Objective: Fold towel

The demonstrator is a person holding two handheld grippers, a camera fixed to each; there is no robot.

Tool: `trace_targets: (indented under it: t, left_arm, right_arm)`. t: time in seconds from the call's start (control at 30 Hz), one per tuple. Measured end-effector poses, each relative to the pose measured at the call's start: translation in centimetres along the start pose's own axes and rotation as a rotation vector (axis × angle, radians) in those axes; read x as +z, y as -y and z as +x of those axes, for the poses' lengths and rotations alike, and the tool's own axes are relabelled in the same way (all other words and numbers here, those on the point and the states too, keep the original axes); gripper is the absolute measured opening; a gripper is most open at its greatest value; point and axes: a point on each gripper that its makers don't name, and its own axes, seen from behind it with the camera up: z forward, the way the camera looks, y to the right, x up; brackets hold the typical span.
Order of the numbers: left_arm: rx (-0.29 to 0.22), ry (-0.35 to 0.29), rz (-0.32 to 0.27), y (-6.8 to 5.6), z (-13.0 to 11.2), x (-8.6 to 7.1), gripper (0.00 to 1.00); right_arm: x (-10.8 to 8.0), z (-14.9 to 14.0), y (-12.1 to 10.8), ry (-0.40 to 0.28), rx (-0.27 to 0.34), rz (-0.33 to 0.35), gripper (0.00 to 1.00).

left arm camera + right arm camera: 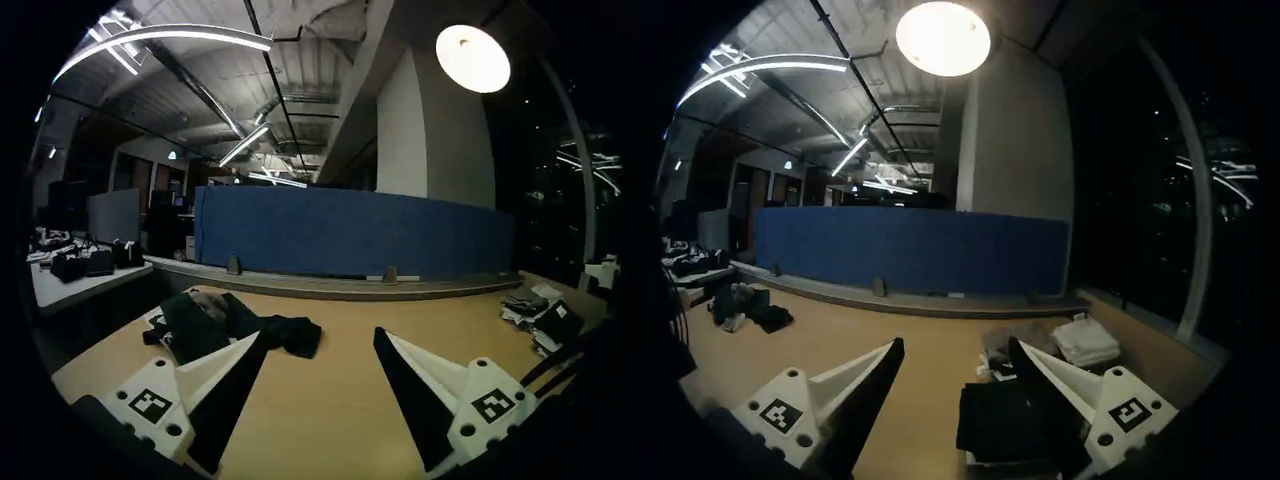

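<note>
Left tool (318, 344) open — dark towel (228, 328) crumpled on table (336, 400).

Left gripper view: dark towel (200, 320), near edge hidden behind finger (232, 384) of left claw (318, 331); folds too dim to trace. Pile (540, 312) at right edge, partly cut off, items unclear.

Right gripper view: dark cloth (1000, 416) partly behind finger (1056, 384) of right claw (956, 340), bottom cut off. Far heap (748, 308) on surface (880, 336), too small to identify.

Left tongs (318, 331), right tongs (956, 340): white, black pads (232, 392), square markers (150, 404).
</note>
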Motion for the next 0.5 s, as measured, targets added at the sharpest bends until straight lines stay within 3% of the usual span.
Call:
trace_targets:
  t: [0.2,0.5]
  left_arm:
    - [0.002,-0.025,0.038,1.5,-1.2,0.0,0.97]
    - [0.023,-0.048,0.033,0.7,-3.4,0.1,0.97]
  right_arm:
    - [-0.1,-0.4,-0.7,0.027,0.019,-0.013,1.00]
    - [0.6,-0.3,-0.9,0.041,-0.017,-0.032,1.00]
